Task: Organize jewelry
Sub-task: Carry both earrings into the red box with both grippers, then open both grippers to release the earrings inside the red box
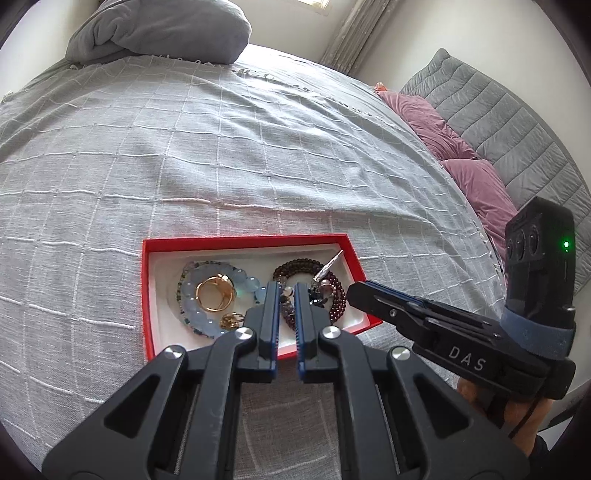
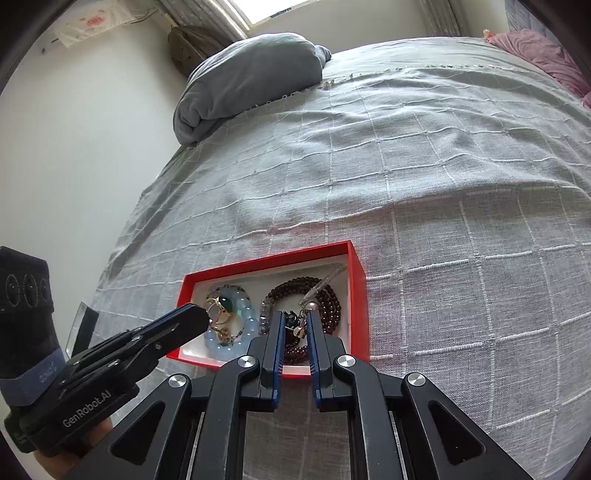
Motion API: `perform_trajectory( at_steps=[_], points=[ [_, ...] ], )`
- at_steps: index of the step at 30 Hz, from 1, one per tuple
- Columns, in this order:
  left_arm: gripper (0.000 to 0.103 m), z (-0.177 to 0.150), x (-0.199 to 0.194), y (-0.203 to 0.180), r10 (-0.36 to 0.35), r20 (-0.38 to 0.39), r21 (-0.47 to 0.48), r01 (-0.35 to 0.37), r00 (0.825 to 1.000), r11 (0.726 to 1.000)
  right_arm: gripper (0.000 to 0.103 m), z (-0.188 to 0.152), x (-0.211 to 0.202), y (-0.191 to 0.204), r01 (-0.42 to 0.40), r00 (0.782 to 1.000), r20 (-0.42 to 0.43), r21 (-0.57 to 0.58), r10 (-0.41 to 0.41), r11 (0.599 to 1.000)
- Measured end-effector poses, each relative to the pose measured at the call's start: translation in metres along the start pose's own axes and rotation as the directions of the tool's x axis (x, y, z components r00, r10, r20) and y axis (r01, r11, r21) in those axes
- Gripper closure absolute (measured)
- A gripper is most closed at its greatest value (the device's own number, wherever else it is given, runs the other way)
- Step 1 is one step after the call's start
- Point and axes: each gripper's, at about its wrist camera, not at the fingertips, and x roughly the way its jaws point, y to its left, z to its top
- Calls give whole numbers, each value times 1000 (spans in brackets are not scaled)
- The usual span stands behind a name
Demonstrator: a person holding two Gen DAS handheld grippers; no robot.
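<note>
A red box (image 1: 243,240) (image 2: 266,260) with a white lining lies on the bed. It holds a pale blue bead bracelet (image 1: 199,314) (image 2: 221,343), gold rings (image 1: 214,295) (image 2: 221,314), a dark red bead bracelet (image 1: 338,299) (image 2: 330,299) and a silver pin (image 1: 330,264) (image 2: 325,282). My left gripper (image 1: 286,288) (image 2: 199,317) hovers over the box's near side, jaws almost together with nothing gripped. At the box's right end, my right gripper (image 2: 295,315) (image 1: 352,293) is shut above the dark beads and also holds nothing.
The bed has a grey checked cover (image 1: 184,147). A folded grey blanket (image 1: 166,33) (image 2: 251,74) lies at the far end. Pink pillows (image 1: 443,129) rest against a grey quilted headboard (image 1: 498,122) on the right. A person's hand (image 1: 517,410) holds the right gripper.
</note>
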Motion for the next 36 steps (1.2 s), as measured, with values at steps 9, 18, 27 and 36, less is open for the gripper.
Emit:
perform_trajectory(
  at_steps=[9,18,27,36],
  points=[
    [94,0,18,4,10,-32,-21,-10,999,1000,90,0,10,-7,5,1000,-20,30,-4,1000],
    [94,2,19,4,-3,-27,-35,2,1000,999,80,2,5,-9,-23,1000,-19,64,24,998],
    [94,2,6,4,6,-6,-31,-6,1000,1000,78,2,-12,-4,-13,1000,18,48,12,999],
    [65,-18,-26,-10,233,78,64,-238,969,969,65,-21,-40,21,6,999,45,-66,-3,998]
  ],
)
